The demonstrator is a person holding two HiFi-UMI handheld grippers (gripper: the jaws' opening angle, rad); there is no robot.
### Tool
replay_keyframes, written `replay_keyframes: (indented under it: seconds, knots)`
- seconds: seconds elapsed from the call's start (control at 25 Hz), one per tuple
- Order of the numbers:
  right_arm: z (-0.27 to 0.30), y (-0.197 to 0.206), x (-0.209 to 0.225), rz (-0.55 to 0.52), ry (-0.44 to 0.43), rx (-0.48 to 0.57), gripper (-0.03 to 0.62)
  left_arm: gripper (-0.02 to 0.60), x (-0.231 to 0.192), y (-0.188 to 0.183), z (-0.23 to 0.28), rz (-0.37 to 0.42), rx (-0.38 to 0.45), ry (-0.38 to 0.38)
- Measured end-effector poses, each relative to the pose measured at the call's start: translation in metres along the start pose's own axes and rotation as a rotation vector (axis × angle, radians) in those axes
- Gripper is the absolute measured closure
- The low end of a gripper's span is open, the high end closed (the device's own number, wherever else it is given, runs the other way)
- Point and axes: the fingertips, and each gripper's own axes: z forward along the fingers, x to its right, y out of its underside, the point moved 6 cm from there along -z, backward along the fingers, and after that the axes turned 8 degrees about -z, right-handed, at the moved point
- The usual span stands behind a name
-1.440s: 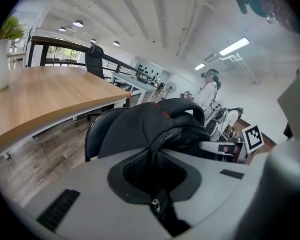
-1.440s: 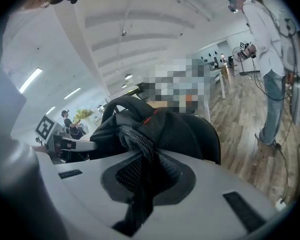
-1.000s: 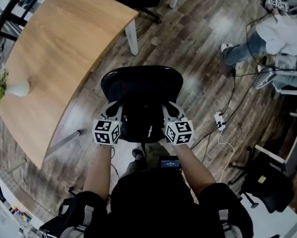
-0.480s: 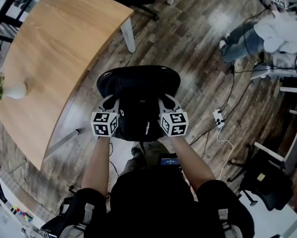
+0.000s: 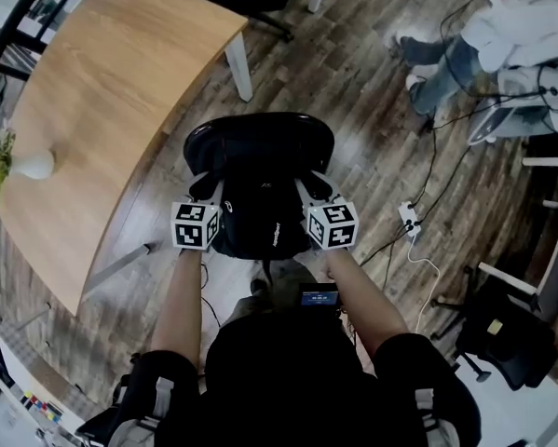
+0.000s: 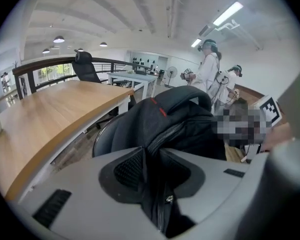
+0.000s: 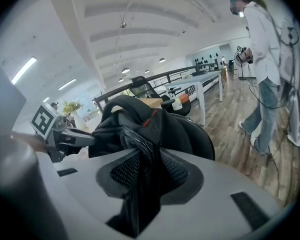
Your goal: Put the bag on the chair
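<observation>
A black backpack [image 5: 260,217] rests on the seat of a black office chair [image 5: 260,130], right in front of me. My left gripper [image 5: 210,192] holds the bag's left side. In the left gripper view, zipper fabric [image 6: 162,134] is pinched between the pads of that gripper [image 6: 151,170]. On the bag's right side is my right gripper [image 5: 314,190]. Its jaws are opening, and in the right gripper view a bunch of bag fabric [image 7: 139,124] still fills the gap of that gripper [image 7: 145,176] and touches both pads. The chair's back [image 7: 202,134] curves behind the bag.
A curved wooden table [image 5: 102,101] stands to the left with a white vase [image 5: 32,164] on it. A power strip and cables [image 5: 409,220] lie on the floor to the right. A person [image 5: 502,45] is at the upper right. Another black chair [image 5: 502,338] is at the lower right.
Both grippers and the bag have moved slightly forward over the chair seat. The person at the upper right has shifted.
</observation>
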Motion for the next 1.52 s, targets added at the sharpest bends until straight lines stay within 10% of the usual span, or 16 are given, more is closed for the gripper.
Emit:
replay_keyframes:
  seconds: [0.56, 0.8, 1.52]
  knots:
    - [-0.156, -0.01, -0.09, -0.066, 0.078, 0.258, 0.58, 0.577, 0.071, 0.002, -0.185, 0.032, 0.379, 0.108]
    - [-0.259, -0.017, -0.147, -0.145, 0.1, 0.428, 0.582, 0.578, 0.122, 0.047, -0.286, 0.129, 0.458, 0.143]
    - [-0.452, 0.044, -0.2, -0.212, 0.15, 0.587, 0.582, 0.578, 0.185, 0.153, -0.438, 0.029, 0.727, 0.135]
